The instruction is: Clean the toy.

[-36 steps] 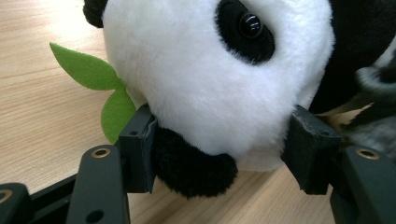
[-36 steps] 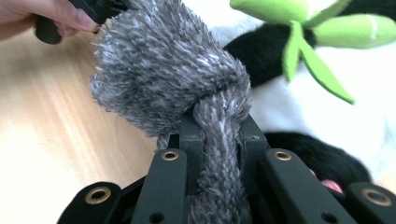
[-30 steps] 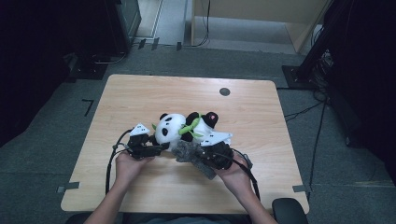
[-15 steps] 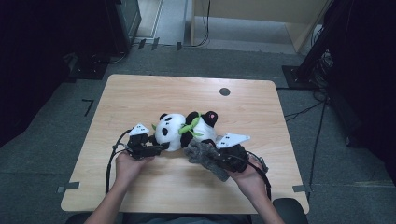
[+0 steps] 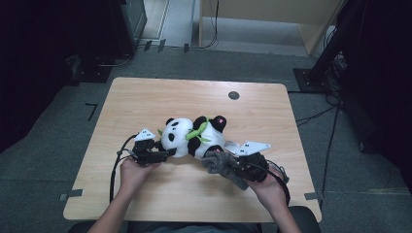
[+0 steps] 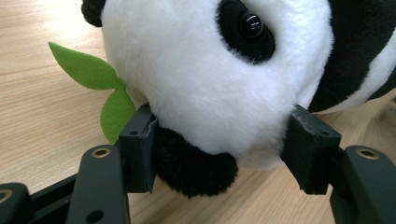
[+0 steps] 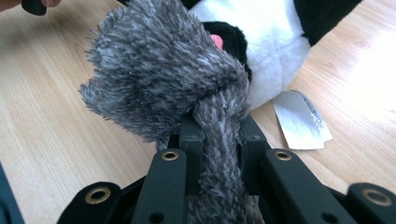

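With the panda toy (image 5: 192,137) lying mid-table, its head pinched by the left gripper (image 6: 219,140), a fuzzy grey sock (image 7: 163,79), clamped in the right gripper (image 7: 219,135), is judged only started onto a foot, mostly left to pull.

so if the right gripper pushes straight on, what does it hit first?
Likely the panda: the right gripper, shut on the grey sock, points at its body just beyond the sock; depth is unclear.
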`<state>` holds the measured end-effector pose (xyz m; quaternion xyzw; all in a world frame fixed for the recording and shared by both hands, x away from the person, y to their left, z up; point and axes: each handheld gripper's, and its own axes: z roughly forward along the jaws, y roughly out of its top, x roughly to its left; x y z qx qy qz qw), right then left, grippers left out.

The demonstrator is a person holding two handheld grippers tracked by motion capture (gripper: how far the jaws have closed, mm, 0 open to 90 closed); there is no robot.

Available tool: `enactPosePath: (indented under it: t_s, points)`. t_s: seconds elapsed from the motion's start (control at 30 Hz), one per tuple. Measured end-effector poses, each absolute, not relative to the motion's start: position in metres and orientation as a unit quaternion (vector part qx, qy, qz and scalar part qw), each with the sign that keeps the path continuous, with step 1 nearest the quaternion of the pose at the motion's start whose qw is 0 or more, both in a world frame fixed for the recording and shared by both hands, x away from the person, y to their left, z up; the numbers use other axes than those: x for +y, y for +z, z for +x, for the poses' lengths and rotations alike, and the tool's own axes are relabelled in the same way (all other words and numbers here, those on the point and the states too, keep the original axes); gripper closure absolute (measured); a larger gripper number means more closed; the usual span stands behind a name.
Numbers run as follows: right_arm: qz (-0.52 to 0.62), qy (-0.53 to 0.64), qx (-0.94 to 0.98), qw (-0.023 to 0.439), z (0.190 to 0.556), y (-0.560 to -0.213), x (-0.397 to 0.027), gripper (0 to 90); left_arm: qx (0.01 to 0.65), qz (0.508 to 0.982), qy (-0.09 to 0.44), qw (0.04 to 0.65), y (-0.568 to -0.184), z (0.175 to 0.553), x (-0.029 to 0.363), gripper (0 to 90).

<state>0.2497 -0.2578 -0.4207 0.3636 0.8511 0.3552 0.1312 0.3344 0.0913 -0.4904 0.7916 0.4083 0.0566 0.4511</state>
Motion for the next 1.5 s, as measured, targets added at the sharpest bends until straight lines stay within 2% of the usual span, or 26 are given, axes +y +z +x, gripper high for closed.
enactPosePath:
  t_s: [0.17,0.43,0.7,0.87,1.07,1.5]
  points:
    - [0.339,0.372,0.857,0.110,0.244,-0.419,-0.250,77.8,0.410,0.790,0.058,0.451,-0.491,0.335,0.091,36.4]
    - [0.301,0.365,0.877,0.083,0.244,-0.421,-0.206,77.8,0.411,0.790,0.059,0.451,-0.491,0.335,0.091,36.5]
    - [0.273,0.339,0.897,0.075,0.268,-0.434,-0.148,77.8,0.410,0.791,0.059,0.450,-0.491,0.335,0.091,36.5]
    - [0.273,0.328,0.900,0.087,0.283,-0.440,-0.124,77.9,0.411,0.790,0.058,0.451,-0.490,0.335,0.091,36.6]
    - [0.269,0.309,0.903,0.130,0.294,-0.447,-0.107,77.8,0.411,0.791,0.059,0.450,-0.490,0.335,0.091,36.8]
    - [0.292,0.299,0.895,0.154,0.299,-0.449,-0.125,77.7,0.409,0.791,0.057,0.451,-0.490,0.335,0.091,37.0]
